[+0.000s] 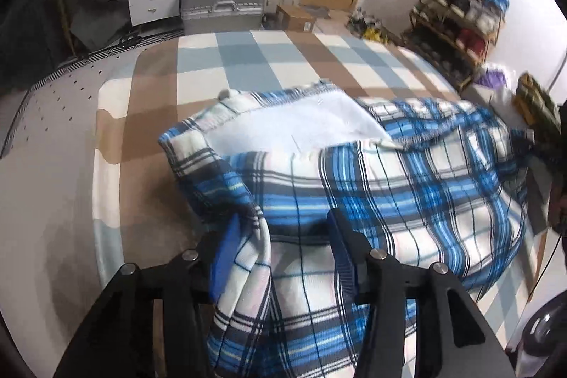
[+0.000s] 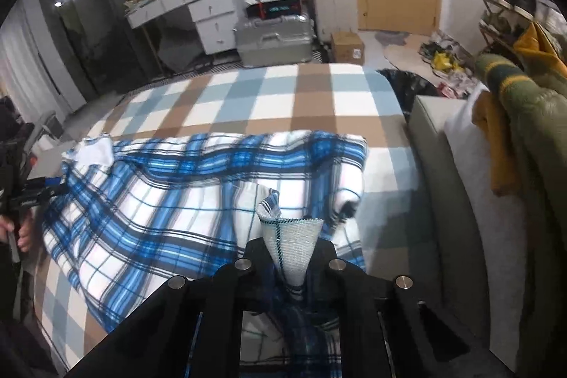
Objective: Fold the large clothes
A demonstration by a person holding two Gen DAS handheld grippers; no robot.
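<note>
While the blue-and-white plaid fleece garment (image 1: 372,172) lies spread on the brown, blue and white checked bed cover (image 1: 248,59), its long axis runs from one gripper to the other. The right gripper (image 2: 294,257) is clamped on a bunched hem corner. The left gripper (image 1: 283,236) stands partly open, a cloth fold between its jaws, grip uncertain.

Dim, blurred, fisheye-warped, dark corners

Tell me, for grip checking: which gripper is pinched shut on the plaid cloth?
The right gripper, clamping a bunched corner of the plaid cloth; the left gripper's jaws stand apart.
</note>
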